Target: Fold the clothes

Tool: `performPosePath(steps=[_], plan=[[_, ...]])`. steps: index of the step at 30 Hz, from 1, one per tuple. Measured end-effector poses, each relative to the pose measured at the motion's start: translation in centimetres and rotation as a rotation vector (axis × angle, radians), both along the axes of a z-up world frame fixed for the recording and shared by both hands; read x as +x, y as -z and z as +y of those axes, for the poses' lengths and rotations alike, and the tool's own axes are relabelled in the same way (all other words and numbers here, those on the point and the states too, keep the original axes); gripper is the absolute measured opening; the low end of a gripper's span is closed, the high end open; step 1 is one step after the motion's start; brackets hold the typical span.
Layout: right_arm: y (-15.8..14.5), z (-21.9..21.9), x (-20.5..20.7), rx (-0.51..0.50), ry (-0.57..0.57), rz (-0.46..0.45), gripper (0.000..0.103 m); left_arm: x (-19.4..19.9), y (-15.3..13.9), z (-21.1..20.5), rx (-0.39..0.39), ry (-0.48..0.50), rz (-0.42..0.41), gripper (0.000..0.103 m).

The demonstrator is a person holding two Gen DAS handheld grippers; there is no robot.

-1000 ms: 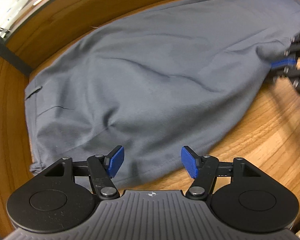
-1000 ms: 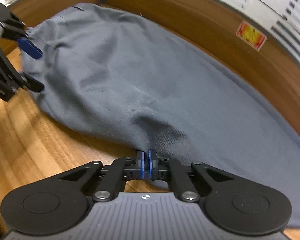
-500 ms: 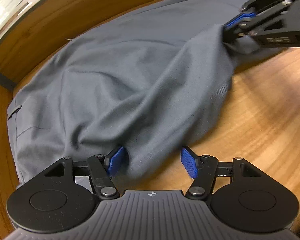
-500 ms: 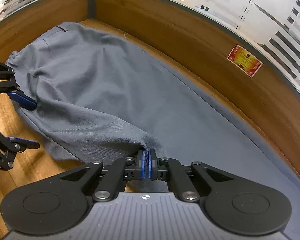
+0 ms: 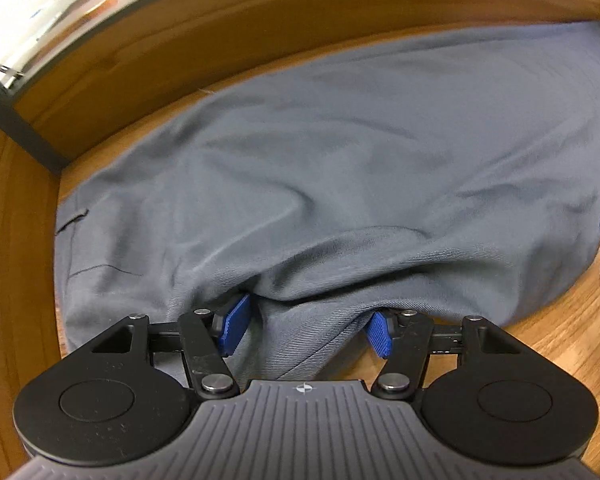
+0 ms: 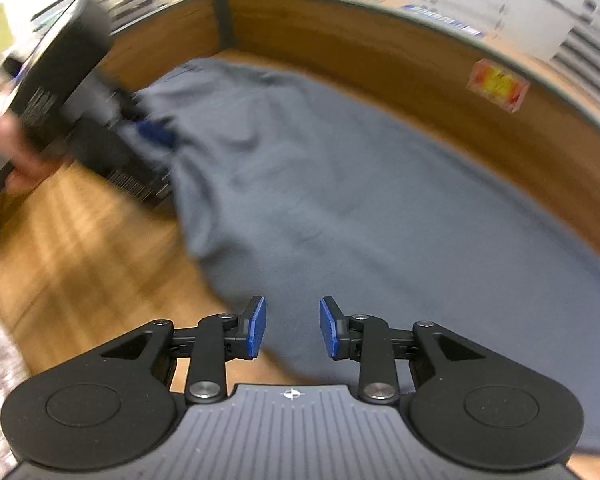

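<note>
A grey garment [image 5: 340,152] lies spread over the wooden table [image 5: 540,344], with a pocket slit near its left end. My left gripper [image 5: 308,332] stands wide at the garment's near edge. A bunched fold lies between its blue pads [image 5: 234,330] and drapes over their tips, unpinched. The right wrist view shows the same garment [image 6: 360,200], with my right gripper [image 6: 292,328] above its near edge. Its jaws are opening, and the cloth lies below them, not gripped. My left gripper [image 6: 156,136] appears blurred at the upper left there, held by a hand [image 6: 16,160].
A raised wooden wall [image 5: 220,52] runs along the table's far side and bears a red and yellow sticker [image 6: 496,86]. A dark post [image 5: 16,128] stands at the left corner. Bare wood [image 6: 80,240] shows in front of the garment.
My right gripper has let go of the lifted fold and opened; the cloth has dropped flat. My left gripper has pushed into the garment's edge, so a fold now sits between its pads.
</note>
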State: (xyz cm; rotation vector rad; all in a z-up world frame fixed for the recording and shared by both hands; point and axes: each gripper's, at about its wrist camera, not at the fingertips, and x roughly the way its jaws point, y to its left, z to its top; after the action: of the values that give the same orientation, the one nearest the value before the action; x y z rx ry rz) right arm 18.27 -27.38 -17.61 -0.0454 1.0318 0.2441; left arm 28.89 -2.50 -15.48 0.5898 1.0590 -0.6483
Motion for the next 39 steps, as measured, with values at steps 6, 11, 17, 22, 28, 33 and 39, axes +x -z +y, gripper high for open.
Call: performPosePath(steps=[6,11,17,22,28,33,39], plan=[[2.9,2.8,-1.2,0.055,-0.005,0.038,0.039,-0.1,-1.0,0.1,0.011,0.013,-0.026,0.064],[4.5,3.0,-1.1,0.071,0.077,0.034,0.039,0.0,-1.8,0.2,0.011,0.010,-0.038,0.064],[5.5,1.6,-0.4,0.064,0.195,-0.014,0.042,0.5,-2.5,0.2,0.014,0.002,-0.056,0.064],[5.1,0.7,1.0,0.027,0.236,-0.089,0.045,1.1,-2.3,0.3,0.020,-0.001,-0.043,0.064],[3.5,0.9,2.4,0.059,0.182,-0.186,0.047,0.9,-1.8,0.3,0.042,0.024,-0.029,0.064],[3.9,2.1,3.8,0.035,0.114,-0.178,0.047,0.4,-1.9,1.4,0.048,0.027,-0.017,0.064],[3.2,3.5,3.8,0.067,-0.031,-0.212,0.071,-0.6,-2.0,3.6,0.038,0.002,0.004,0.065]])
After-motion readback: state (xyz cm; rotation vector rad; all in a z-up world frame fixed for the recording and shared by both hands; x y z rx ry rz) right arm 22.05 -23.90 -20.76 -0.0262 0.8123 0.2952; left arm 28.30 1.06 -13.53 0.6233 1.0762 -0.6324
